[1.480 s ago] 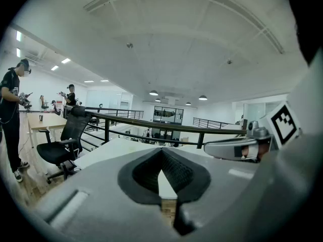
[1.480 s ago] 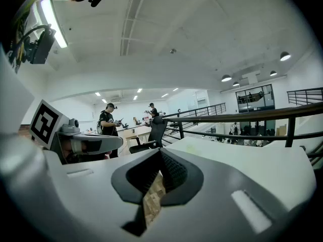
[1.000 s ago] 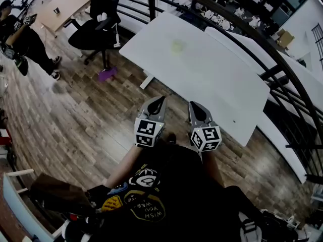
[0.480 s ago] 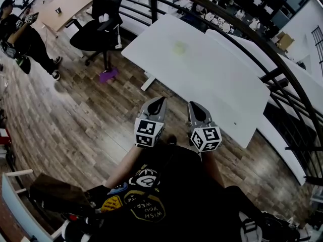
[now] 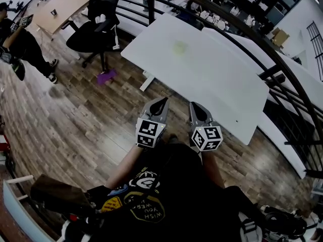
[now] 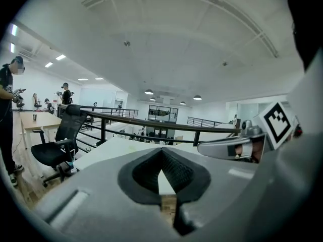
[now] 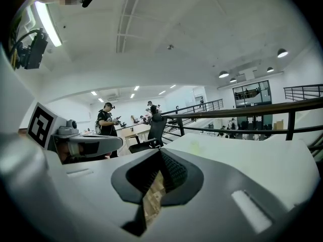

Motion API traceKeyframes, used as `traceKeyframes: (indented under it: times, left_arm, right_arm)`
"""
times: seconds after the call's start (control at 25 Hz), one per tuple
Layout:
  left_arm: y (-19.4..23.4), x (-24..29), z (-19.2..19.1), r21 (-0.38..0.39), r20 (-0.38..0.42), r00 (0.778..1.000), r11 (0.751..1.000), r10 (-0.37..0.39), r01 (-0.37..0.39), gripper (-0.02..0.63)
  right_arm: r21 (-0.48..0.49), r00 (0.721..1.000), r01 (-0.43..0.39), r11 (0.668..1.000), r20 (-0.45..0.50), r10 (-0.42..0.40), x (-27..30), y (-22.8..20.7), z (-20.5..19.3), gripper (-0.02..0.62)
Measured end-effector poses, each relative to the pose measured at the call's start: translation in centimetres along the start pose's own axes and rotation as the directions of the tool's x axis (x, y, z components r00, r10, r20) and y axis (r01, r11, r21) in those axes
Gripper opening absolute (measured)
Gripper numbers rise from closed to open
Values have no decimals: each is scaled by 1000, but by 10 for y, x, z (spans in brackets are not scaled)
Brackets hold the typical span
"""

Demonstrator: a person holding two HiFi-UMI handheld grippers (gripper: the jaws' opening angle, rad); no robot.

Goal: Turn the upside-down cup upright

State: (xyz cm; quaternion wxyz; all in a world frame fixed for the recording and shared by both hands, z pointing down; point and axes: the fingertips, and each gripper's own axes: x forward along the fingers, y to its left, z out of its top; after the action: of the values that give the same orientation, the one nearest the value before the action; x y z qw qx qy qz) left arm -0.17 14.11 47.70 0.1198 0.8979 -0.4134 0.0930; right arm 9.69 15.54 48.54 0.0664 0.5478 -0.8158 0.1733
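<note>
A pale green cup (image 5: 179, 47) stands on the far part of the white table (image 5: 212, 84); its shape is too faint to tell which way up it is. It also shows as a small green spot, the cup (image 7: 194, 146), in the right gripper view. My left gripper (image 5: 162, 101) and right gripper (image 5: 196, 105) hang side by side over the wooden floor, short of the table's near edge and well apart from the cup. Both are shut with nothing between the pads, as the left gripper (image 6: 162, 153) and right gripper (image 7: 160, 153) views show.
A black office chair (image 5: 93, 32) and a purple object (image 5: 106, 76) on the floor sit left of the table. A dark railing (image 5: 252, 32) runs behind it, with another white table (image 5: 298, 79) beyond. A person (image 5: 20, 42) stands far left by a wooden desk (image 5: 65, 4).
Both grippers stay shut and keep almost the same place before the table. The person at far left has slid closer to the picture's edge.
</note>
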Motion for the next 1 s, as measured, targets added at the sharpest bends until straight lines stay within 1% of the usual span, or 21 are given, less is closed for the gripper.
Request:
traceKeyframes:
  times: [0.2,0.36,0.52,0.6,0.68,0.8,0.88,1.0]
  left_arm:
    - [1,0,-16,-13,-31,999,999,-35,35,5]
    - [0,5,-13,-15,-34,998,999,-45,45,5]
    - [10,19,-9,3,-50,998,999,-41,41,5]
    - [18,25,-8,-3,-57,998,999,-32,32,5]
    - [25,30,-2,-25,-48,999,1000,-16,15,5]
    - [36,45,5,-49,-48,999,999,11,-14,5]
    - [43,59,7,-40,-63,997,998,38,-40,5]
    - [42,78,10,-11,-79,995,998,66,-67,5]
  right_arm:
    - [-27,1000,27,999,0,-27,2,10,-5,-2]
    - [-17,999,43,999,-13,-43,1,6,-2,-2]
    - [3,999,47,999,-22,-47,15,-8,1,-2]
    - [11,999,42,999,-28,-41,25,-15,2,-2]
    - [10,999,31,999,-30,-31,33,-21,6,-2]
    - [-20,1000,7,1000,-24,-7,45,-26,18,-2]
    - [-44,1000,-9,999,-23,8,55,-33,22,-2]
    - [-50,999,-15,999,-33,13,67,-54,22,-2]
